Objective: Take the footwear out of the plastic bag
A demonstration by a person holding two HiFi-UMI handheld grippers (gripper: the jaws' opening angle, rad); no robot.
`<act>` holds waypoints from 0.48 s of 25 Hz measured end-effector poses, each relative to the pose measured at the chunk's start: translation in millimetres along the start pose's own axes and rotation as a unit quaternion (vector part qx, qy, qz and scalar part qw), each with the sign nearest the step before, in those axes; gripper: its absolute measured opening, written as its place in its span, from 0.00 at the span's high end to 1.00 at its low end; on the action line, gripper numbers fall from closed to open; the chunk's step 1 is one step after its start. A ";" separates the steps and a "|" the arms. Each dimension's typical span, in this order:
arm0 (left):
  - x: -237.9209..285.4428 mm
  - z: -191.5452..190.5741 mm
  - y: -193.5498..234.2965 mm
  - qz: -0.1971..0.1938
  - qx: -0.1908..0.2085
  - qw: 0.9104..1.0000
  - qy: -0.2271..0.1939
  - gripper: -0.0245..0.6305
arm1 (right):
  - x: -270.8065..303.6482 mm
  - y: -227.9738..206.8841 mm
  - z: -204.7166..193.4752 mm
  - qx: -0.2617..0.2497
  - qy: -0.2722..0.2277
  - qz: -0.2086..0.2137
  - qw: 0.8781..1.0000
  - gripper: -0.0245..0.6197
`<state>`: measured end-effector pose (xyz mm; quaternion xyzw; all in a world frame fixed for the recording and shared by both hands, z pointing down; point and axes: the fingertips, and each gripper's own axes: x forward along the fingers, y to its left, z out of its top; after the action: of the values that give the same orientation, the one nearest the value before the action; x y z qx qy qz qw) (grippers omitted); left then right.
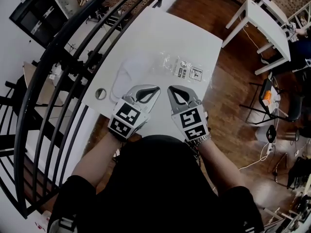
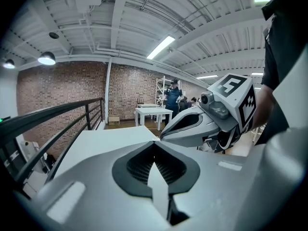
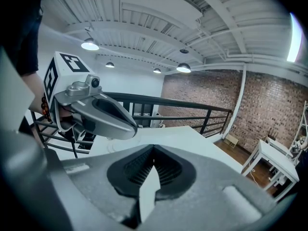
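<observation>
On the white table lies a pair of white slippers, faint against the tabletop. Just right of them a clear plastic bag with printed labels lies flat. I cannot tell whether its edge still covers the slippers. My left gripper and right gripper hover side by side over the near part of the table, tips close together, short of the slippers and bag. Both are shut with nothing between the jaws. The left gripper view shows its shut jaws and the right gripper beside it. The right gripper view shows the same of its own jaws.
A round cable hole sits at the table's near left. A black curved railing runs along the left side. Another white table and a chair stand on the wooden floor to the right. People stand far off.
</observation>
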<state>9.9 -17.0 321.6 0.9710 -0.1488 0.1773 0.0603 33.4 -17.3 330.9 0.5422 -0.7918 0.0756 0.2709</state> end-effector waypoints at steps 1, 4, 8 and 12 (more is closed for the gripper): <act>-0.2 -0.3 -0.2 0.000 0.001 1.000 0.001 0.94 | -0.3 0.3 0.8 0.001 -0.002 0.000 1.000 0.97; 0.2 -1.8 -1.8 0.000 0.002 1.000 0.003 0.94 | -1.5 -0.1 2.6 0.003 -0.007 -0.002 1.000 0.97; 1.3 -3.5 -2.3 0.000 0.006 1.000 0.005 0.94 | -1.2 0.1 3.3 0.004 -0.009 -0.002 1.000 0.97; 0.9 -3.9 -2.2 0.002 0.007 1.000 0.008 0.94 | -2.7 1.3 4.7 0.005 -0.011 0.000 1.000 0.97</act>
<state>10.1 -14.5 325.4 0.9696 -0.1492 0.1865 0.0542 31.3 -16.5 325.8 0.5444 -0.7943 0.0740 0.2591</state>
